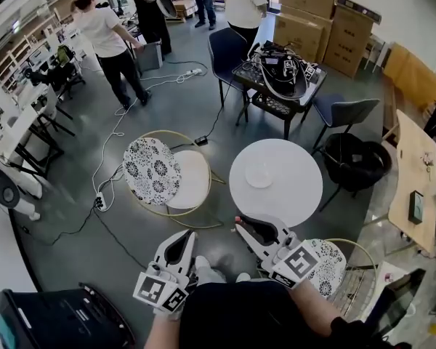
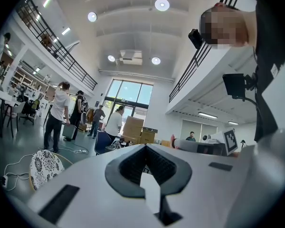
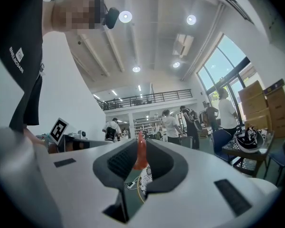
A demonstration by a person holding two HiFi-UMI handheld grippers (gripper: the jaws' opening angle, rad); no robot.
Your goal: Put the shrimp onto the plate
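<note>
**A:** Claw state, right gripper (image 3: 141, 148)?

**B:** Pinching a small orange-red shrimp (image 3: 140, 155) between its black pads. The shrimp stands upright, with its thin end poking above the jaw tips.

**A:** Left gripper (image 2: 145, 147)?

**B:** Jaw tips pressed together with nothing between them. In the head view it hangs beside the right gripper, over the grey floor.

**A:** Shrimp position against the target?

**B:** Head view: it is held at the near rim of the round white table (image 1: 294, 195). The shallow round white plate (image 1: 260, 174) sits near the table's middle. The shrimp is apart from the plate and not yet on it.

**A:** Surroundings?

**B:** A gold-framed chair with a black-and-white floral cushion (image 1: 152, 171) stands left of the table. Several people stand at the far end of the room.
</note>
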